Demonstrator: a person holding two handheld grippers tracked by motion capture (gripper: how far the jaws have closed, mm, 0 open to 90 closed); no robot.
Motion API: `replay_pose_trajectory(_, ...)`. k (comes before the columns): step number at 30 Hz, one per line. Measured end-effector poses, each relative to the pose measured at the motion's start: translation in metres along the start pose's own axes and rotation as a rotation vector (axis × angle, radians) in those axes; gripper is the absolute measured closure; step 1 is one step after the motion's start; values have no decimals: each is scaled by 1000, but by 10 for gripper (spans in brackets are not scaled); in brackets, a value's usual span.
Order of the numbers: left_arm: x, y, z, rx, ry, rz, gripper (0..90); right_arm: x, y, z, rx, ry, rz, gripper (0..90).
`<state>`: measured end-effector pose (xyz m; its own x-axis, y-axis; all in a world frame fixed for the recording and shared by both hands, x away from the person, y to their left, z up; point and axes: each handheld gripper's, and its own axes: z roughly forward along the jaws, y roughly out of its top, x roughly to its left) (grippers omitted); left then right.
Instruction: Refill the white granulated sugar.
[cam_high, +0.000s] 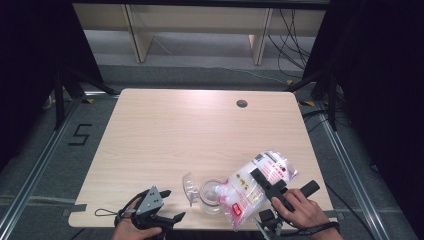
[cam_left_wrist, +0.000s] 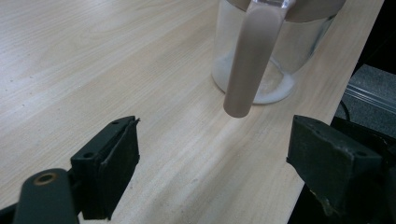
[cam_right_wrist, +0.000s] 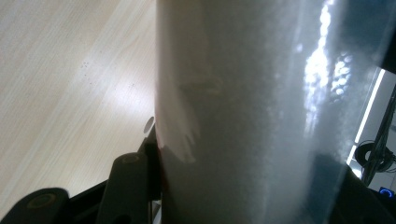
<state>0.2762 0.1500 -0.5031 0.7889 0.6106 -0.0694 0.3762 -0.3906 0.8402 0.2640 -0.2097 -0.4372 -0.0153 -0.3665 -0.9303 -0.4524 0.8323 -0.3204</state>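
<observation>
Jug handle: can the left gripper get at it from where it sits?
Probably yes. The left gripper is open, the jug handle stands straight ahead of it, and bare table lies between.

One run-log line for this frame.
right gripper: shut on bag of white powder, tilted over glass pitcher | left gripper: open | lid: on table

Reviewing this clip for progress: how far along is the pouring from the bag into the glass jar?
Done: the lid lies on the table beside the open jar, and some white powder already sits on the jar's bottom. In hand: the right gripper clamps the bag, tilted over the jar's mouth. The left gripper waits open near the jar. Left: emptying the bag; perhaps putting the lid on.
</observation>
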Motion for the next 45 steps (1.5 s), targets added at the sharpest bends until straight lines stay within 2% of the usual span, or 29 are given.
replay_pose_trajectory(6, 0, 0, 0, 0, 1, 3, 161, -1, 0, 0, 0, -7, -16, 530)
replay_pose_trajectory(22, 0, 0, 0, -2, 1, 1, 161, -2, 0, -2, 7, 0, -8, 532)
replay_pose_trajectory(24, 0, 0, 0, -2, 2, 1, 161, -3, 0, -2, 4, -12, -22, 532)
replay_pose_trajectory(45, 0, 0, 0, -2, 1, 0, 161, -5, 0, -3, 3, -9, -31, 535)
